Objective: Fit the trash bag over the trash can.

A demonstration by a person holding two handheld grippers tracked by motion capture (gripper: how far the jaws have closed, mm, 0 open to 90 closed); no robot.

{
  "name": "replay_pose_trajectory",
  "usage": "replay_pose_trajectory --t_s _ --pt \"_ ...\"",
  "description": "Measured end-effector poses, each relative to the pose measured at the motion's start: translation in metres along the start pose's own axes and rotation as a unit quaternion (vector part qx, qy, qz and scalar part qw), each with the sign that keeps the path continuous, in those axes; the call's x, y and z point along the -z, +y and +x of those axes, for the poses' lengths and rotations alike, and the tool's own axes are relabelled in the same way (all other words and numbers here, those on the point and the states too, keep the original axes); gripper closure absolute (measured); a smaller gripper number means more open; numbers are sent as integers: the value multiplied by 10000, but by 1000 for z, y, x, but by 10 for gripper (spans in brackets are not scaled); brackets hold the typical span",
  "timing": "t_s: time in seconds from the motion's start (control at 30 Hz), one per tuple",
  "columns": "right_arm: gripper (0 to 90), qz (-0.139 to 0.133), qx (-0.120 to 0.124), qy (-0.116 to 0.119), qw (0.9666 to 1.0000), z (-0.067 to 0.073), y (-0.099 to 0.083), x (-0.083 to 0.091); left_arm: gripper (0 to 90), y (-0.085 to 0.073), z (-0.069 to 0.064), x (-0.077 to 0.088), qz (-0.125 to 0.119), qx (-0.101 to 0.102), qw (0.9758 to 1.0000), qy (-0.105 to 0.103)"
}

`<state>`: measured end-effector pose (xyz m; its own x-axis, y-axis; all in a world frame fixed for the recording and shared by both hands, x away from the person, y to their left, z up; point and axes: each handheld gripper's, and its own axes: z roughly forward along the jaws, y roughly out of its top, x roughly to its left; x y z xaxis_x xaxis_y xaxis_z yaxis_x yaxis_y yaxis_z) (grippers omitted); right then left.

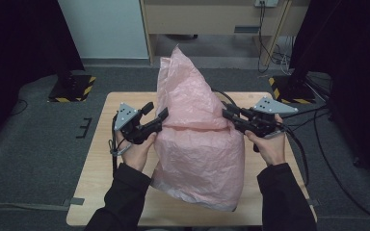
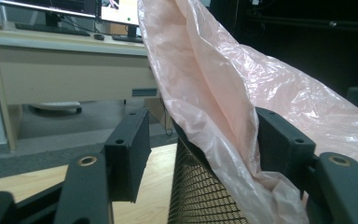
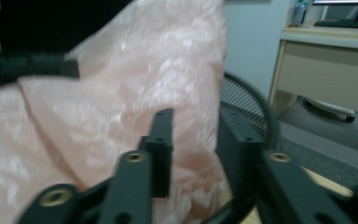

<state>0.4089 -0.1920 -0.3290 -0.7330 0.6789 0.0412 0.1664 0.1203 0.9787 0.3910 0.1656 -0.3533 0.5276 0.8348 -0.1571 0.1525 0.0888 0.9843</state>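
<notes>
A large pink plastic bag (image 1: 195, 130) stands tall in the middle of the wooden table (image 1: 101, 192). It drapes over a black mesh bin (image 2: 200, 186), whose rim (image 3: 247, 100) also shows in the right gripper view. My left gripper (image 1: 155, 111) is at the bag's left side, open. In the left gripper view the left gripper (image 2: 205, 149) has its jaws straddling the bin's rim and the bag's film (image 2: 223, 93). My right gripper (image 1: 225, 111) is at the bag's right side. The right gripper (image 3: 198, 149) stands open, with the bag's film (image 3: 121, 93) behind the gap and the rim by its right jaw.
A pale wooden desk (image 1: 212, 19) stands beyond the table, with monitors (image 2: 116, 9) on it. Two black stands on hazard-striped bases (image 1: 72, 87) (image 1: 289, 89) flank the table's far corners. Cables (image 1: 318, 144) trail over the carpet at the right.
</notes>
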Motion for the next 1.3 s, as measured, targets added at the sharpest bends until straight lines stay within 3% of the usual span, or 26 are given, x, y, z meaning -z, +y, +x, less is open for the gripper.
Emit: replay_pose_trajectory --t_s 0.1,0.23,0.47,0.57,0.7,0.93,1.07,1.3 --pt "486 -425 -205 -58 9989 -5 6 6 420 0 0 -1 12 65 9999 -86" --pt "337 -1002 -573 -214 9931 -15 16 13 434 0 1 -2 18 114 9998 -179" --pt "270 -1231 -610 -361 9899 -13 47 9 466 0 -2 -2 87 101 9996 -242" --pt "266 -1196 -502 -382 9908 -9 61 3 463 1 -1 -2 108 118 9995 -264" --pt "264 -1193 -412 -243 9917 -1 78 -10 460 0 -1 -2 107 116 9995 -279" --pt "266 -1053 -274 -182 9939 15 102 -44 461 1 -1 -2 93 69 9996 -250" --pt "275 -894 -230 -82 9957 26 106 -64 460 0 -1 -2 92 88 9996 -258" --pt "295 -179 -43 -1 9998 41 88 -99 445 2 -2 -1 145 37 9997 -207"
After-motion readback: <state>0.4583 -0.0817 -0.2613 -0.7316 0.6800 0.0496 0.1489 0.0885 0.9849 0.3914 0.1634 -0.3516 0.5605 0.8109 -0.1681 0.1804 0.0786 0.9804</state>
